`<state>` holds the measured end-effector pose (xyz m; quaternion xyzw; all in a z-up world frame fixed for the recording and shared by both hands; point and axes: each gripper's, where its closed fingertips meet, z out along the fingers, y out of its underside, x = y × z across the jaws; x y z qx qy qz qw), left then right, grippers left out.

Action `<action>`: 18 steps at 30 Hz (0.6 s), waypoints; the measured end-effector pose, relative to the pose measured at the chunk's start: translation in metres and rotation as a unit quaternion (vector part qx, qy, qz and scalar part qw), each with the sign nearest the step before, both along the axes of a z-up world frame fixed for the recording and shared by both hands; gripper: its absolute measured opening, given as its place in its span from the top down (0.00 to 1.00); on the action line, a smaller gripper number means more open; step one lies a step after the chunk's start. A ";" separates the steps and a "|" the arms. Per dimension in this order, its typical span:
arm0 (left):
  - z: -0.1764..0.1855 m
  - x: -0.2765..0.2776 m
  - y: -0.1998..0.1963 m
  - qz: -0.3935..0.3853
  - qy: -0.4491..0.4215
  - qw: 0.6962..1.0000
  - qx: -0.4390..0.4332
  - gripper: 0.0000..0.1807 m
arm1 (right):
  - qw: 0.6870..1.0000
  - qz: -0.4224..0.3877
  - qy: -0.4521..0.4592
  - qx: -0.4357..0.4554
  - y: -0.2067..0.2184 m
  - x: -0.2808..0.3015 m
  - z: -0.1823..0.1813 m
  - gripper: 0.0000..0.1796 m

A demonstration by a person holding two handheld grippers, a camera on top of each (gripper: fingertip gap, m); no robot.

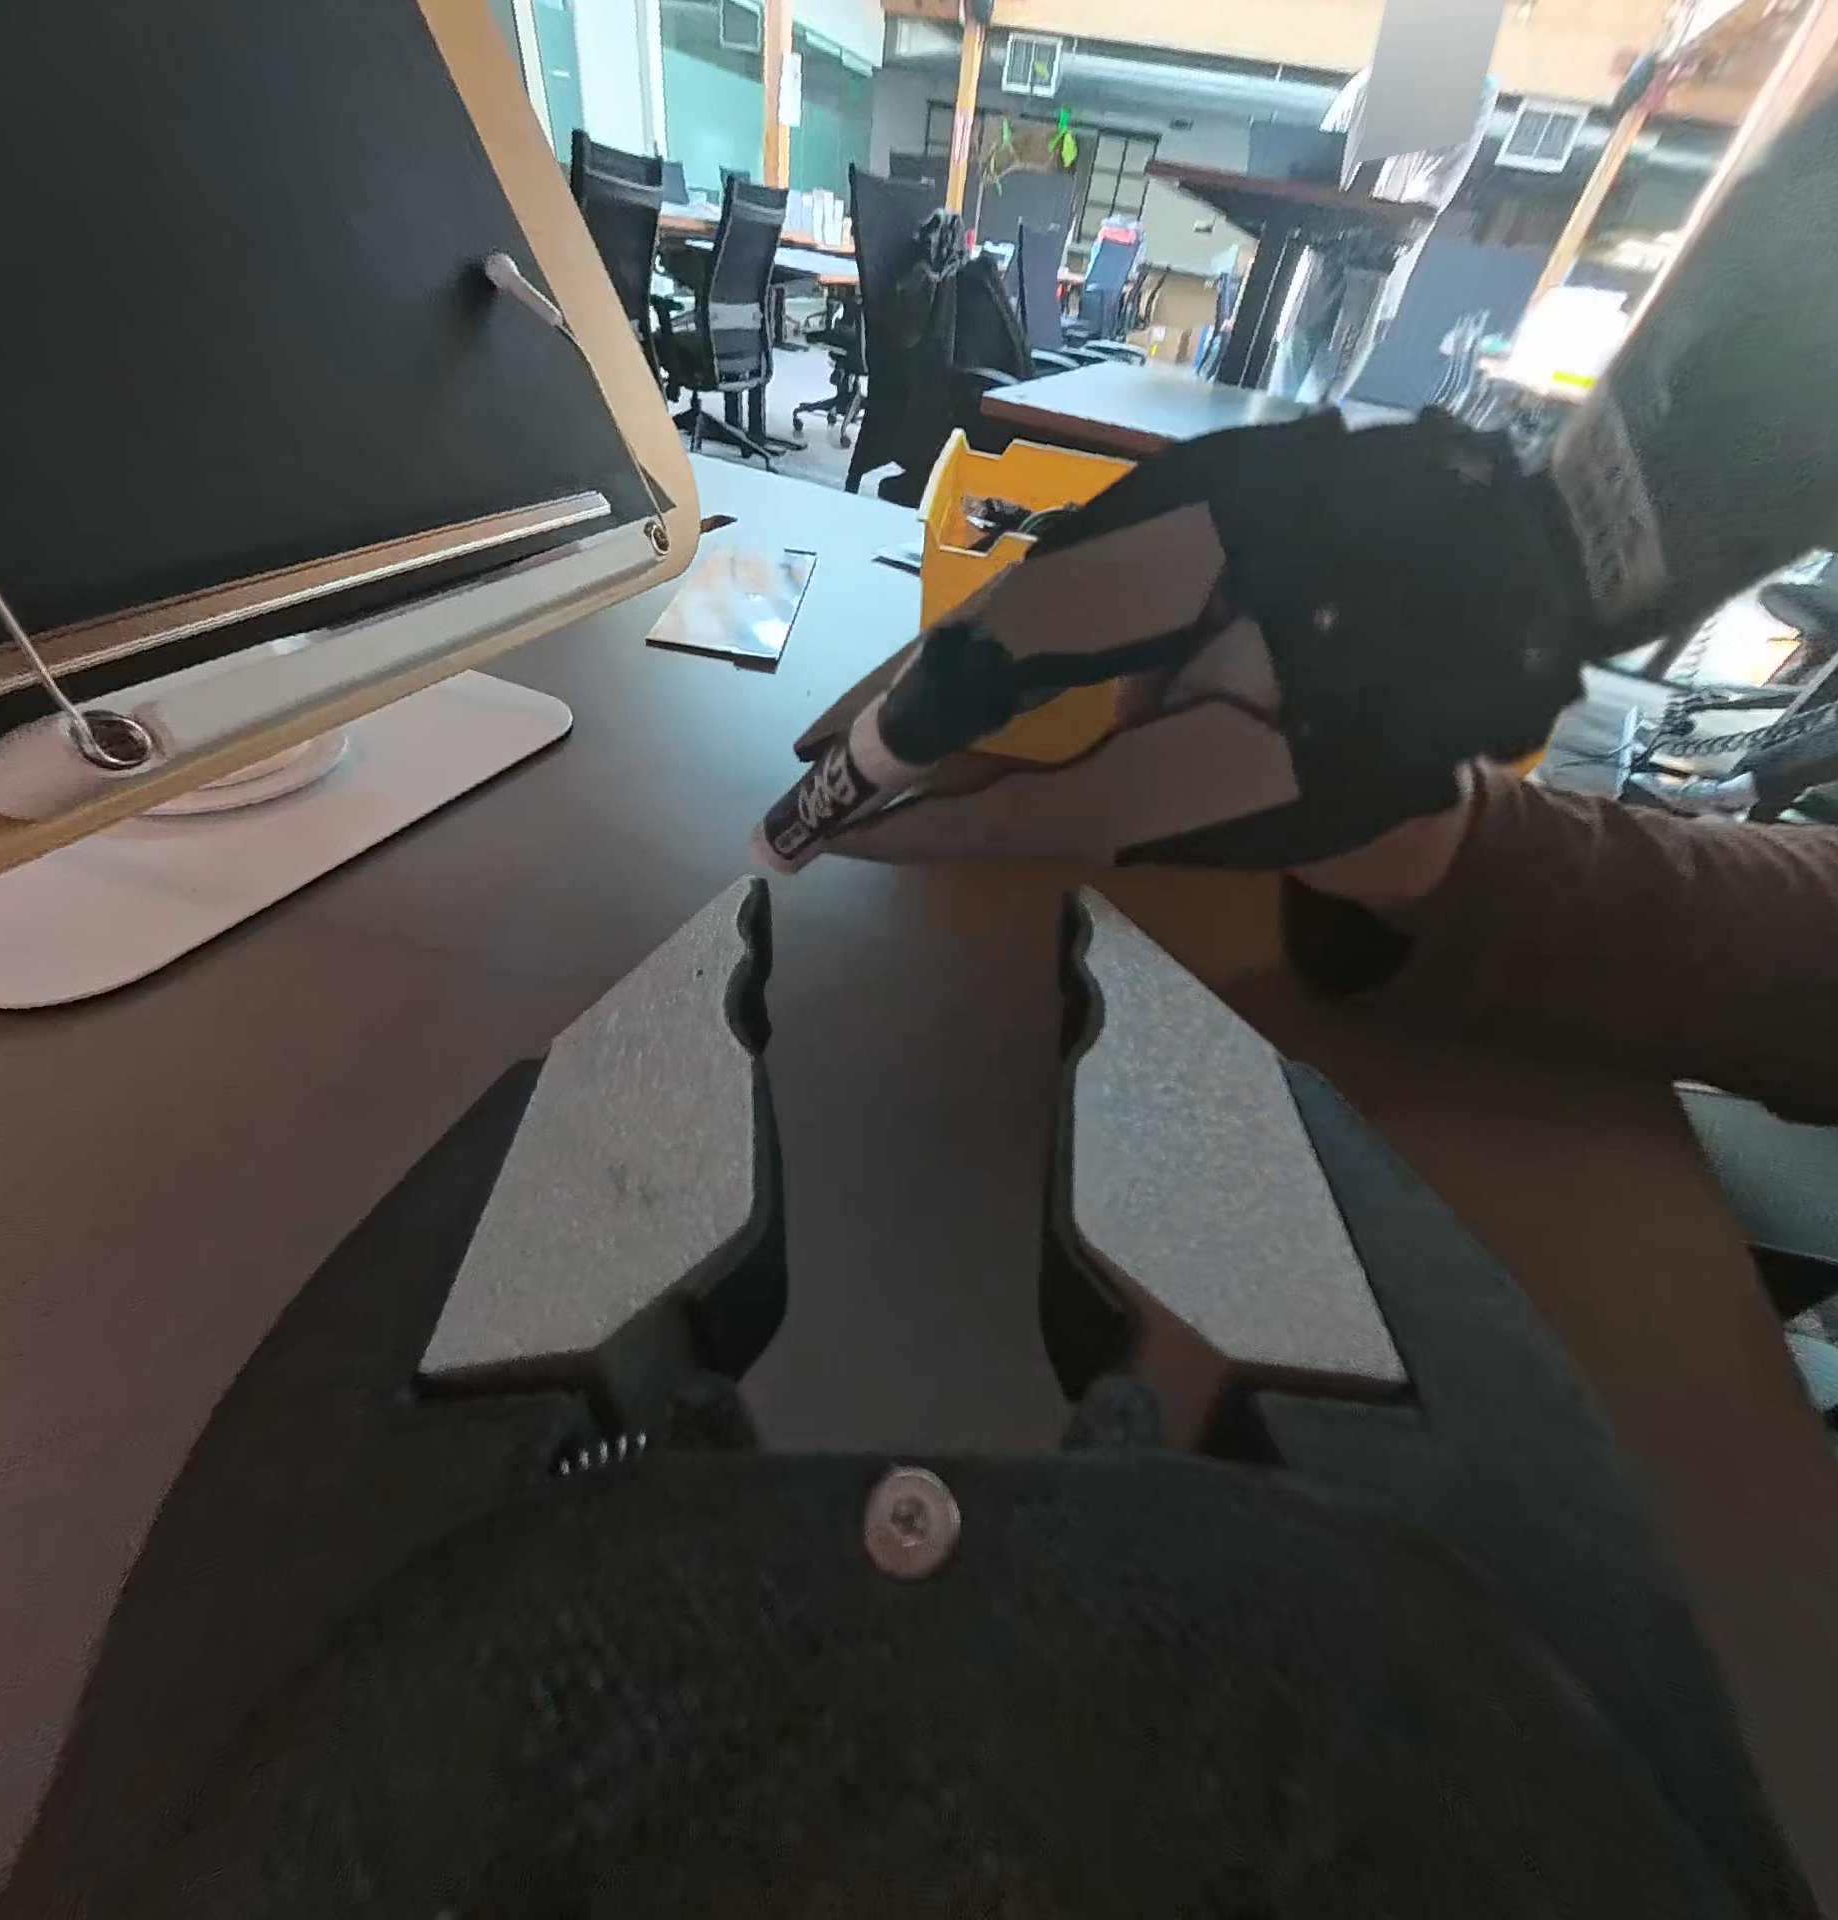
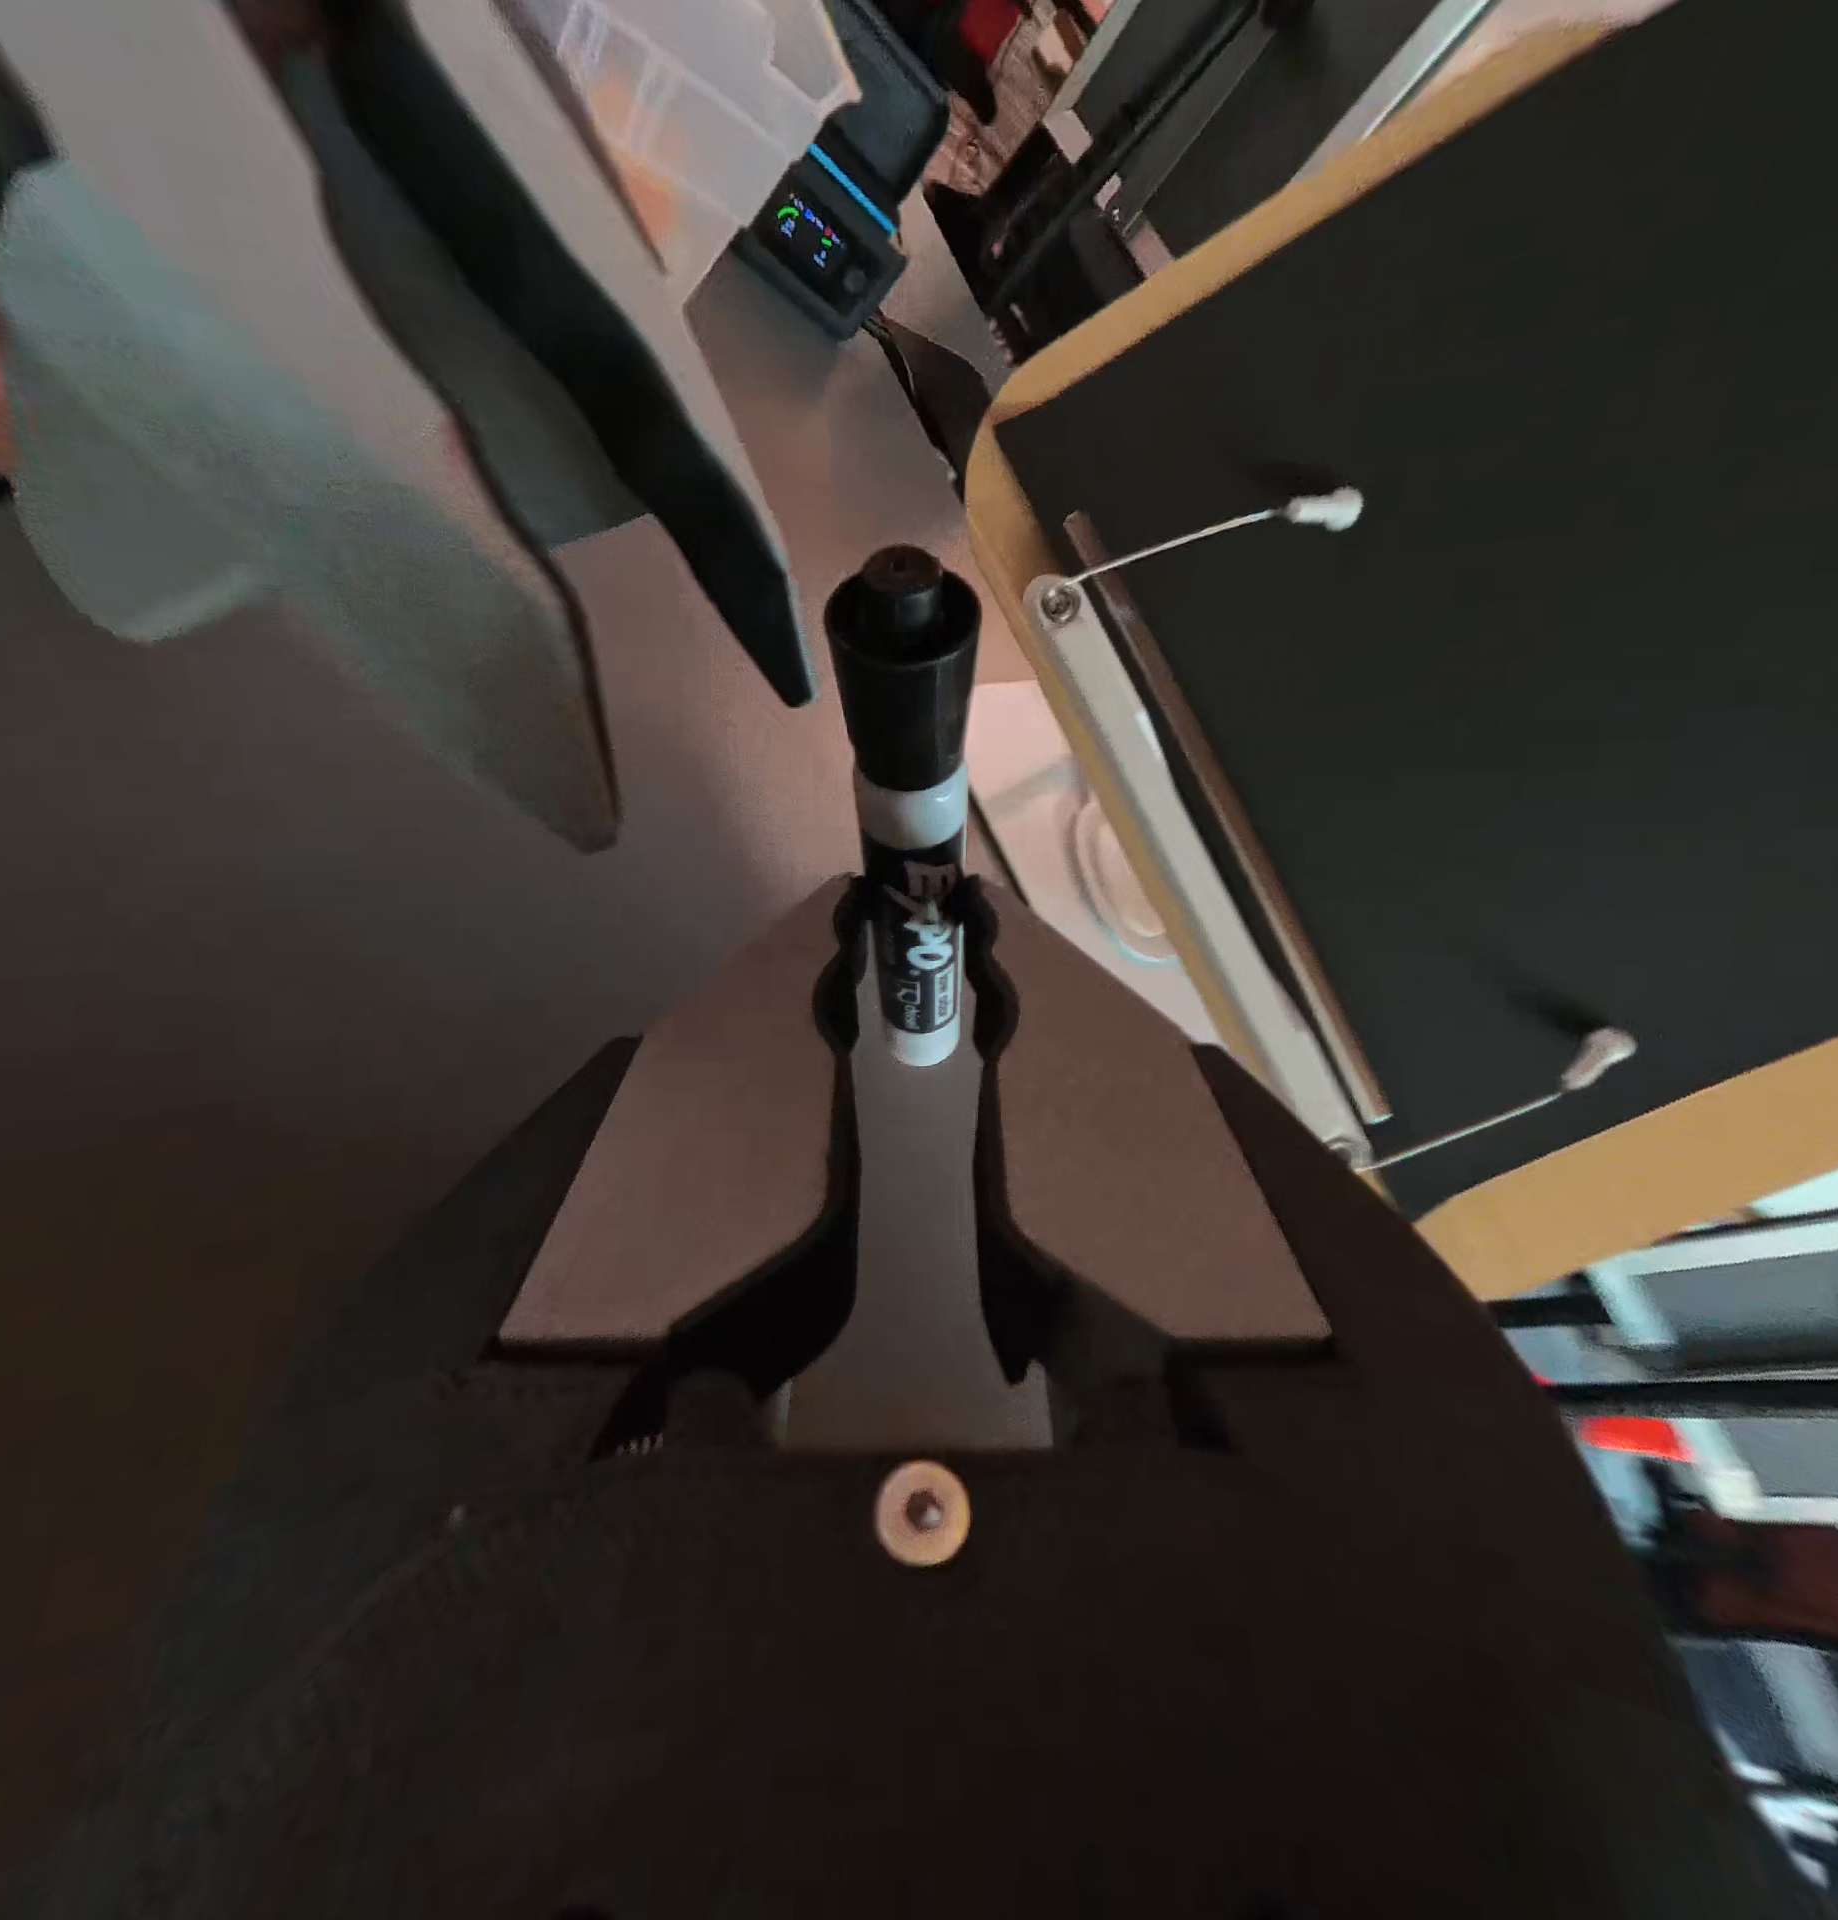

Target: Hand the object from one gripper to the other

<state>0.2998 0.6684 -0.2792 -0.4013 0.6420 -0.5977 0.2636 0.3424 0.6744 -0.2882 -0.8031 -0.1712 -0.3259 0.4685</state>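
- The surface (image 1: 271,1143) under you is dark and matte; it carries a board stand (image 1: 219,343) with a pale wood rim on your left, and a yellow bin (image 1: 982,499) farther off behind the right gripper.
- Your right gripper (image 2: 920,935) has its fingers closed down on the marker (image 2: 910,831), gripping the white labelled barrel near its tail end. The black cap end projects forward past the fingertips.
- Your left gripper (image 1: 915,904) has its fingers spread wide with nothing between them; bare surface shows through the gap.
- Key relation: in the left wrist view the marker (image 1: 853,769) lies just ahead of the left fingertips and slightly to their left, held off the surface. Its white tail end is the part nearest the left finger (image 1: 686,1091), close to its tip but apart from it.
- Long axis: the marker slants across the left gripper's line of sight, tail low and near, cap higher and toward the right gripper (image 1: 1050,717). It is not square to the gap.
- Judgement: the handover has not begun; the left fingers are the receiver and still have to take the free length.
- Judgement: you probably need to bring the exposed cap end between the left fingers, since the right fingers cover much of the barrel.
- Risk, as a judgement: releasing on the right before the left grip is firm would drop the marker.
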 end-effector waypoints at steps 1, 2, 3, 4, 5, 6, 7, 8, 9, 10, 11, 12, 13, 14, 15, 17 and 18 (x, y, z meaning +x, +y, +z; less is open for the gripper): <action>0.001 0.000 0.000 0.002 -0.001 1.000 -0.006 0.71 | 0.999 -0.002 -0.033 -0.006 0.001 -0.002 0.000 0.92; 0.002 0.001 0.000 0.005 -0.003 1.000 -0.011 0.71 | 0.998 0.000 -0.060 -0.012 0.003 -0.004 -0.001 0.92; 0.004 0.002 0.000 0.010 -0.005 1.000 -0.014 0.71 | 0.997 0.004 -0.079 -0.020 0.005 -0.009 -0.003 0.92; 0.004 0.003 0.000 0.014 -0.007 1.000 -0.016 0.72 | 0.996 0.012 -0.090 -0.026 0.007 -0.015 -0.005 0.92; 0.004 0.003 0.001 0.018 -0.009 1.000 -0.015 0.73 | 0.995 0.019 -0.096 -0.028 0.010 -0.021 -0.006 0.92; 0.005 0.003 0.000 0.018 -0.014 1.000 -0.011 0.76 | 0.995 0.024 -0.096 -0.029 0.012 -0.027 -0.008 0.92; 0.007 0.001 0.000 0.016 -0.024 1.000 -0.006 0.83 | 0.995 0.020 -0.093 -0.032 0.013 -0.028 -0.009 0.92; 0.009 0.001 0.004 0.029 -0.033 0.999 0.005 0.88 | 0.996 0.024 -0.084 -0.033 0.015 -0.030 -0.011 0.91; 0.009 0.002 0.010 0.045 -0.040 0.998 0.022 0.91 | 0.997 0.030 -0.069 -0.031 0.016 -0.031 -0.012 0.91; 0.010 0.002 0.014 0.053 -0.043 0.997 0.033 0.92 | 0.998 0.034 -0.050 -0.024 0.017 -0.032 -0.012 0.92; 0.013 0.002 0.019 0.059 -0.045 0.997 0.024 0.92 | 0.999 0.029 -0.032 -0.020 0.016 -0.029 -0.012 0.91; 0.016 0.001 0.024 0.063 -0.044 0.997 0.003 0.92 | 0.999 0.027 -0.008 -0.017 0.014 -0.026 -0.011 0.91; 0.019 0.001 0.028 0.060 -0.039 0.997 -0.025 0.92 | 0.999 0.031 0.029 -0.010 0.013 -0.025 -0.011 0.88; 0.022 -0.001 0.031 0.050 -0.034 0.997 -0.055 0.92 | 0.996 0.042 0.079 -0.003 0.012 -0.027 -0.011 0.84; 0.029 -0.003 0.034 0.037 -0.040 0.994 -0.090 0.92 | 0.989 0.056 0.138 0.003 0.010 -0.028 -0.011 0.79; 0.050 -0.015 0.035 -0.010 -0.077 0.984 -0.163 0.92 | 0.965 0.087 0.247 0.013 0.006 -0.031 -0.007 0.65; 0.062 -0.022 0.037 -0.027 -0.104 0.975 -0.195 0.92 | 0.949 0.108 0.295 0.025 0.003 -0.033 -0.002 0.61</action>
